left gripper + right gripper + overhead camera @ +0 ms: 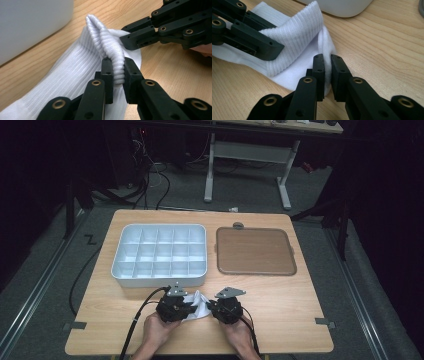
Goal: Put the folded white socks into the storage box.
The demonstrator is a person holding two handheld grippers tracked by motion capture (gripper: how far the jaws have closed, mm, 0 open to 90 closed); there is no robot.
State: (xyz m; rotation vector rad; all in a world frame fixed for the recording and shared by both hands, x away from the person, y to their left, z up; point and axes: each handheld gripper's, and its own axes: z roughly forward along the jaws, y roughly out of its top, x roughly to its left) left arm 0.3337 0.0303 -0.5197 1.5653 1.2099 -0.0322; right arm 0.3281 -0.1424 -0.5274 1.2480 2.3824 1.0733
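Down at the 6 o'clock edge of the wooden surface (280,300), a white ribbed sock (199,306) lies between the two tools, each held in one of the person's hands. In the left gripper view, the left tool (117,71) is clenched on a raised ribbed fold of the sock (75,67), the fabric squeezed between its black jaws. The right tool (130,41) comes in from 2 o'clock there, its tip against the same sock. In the right gripper view, the right tool (327,71) pinches a thin edge of the sock (297,37), with only a narrow strip of cloth between its jaws, while the left tool (268,50) reaches in from 10 o'clock over the ribbed cuff. From the sock, a white compartment tray (159,254) sits at 11 o'clock, and a brown flat tray (255,251) at 1 o'clock. No writing or brand is legible on any of these.
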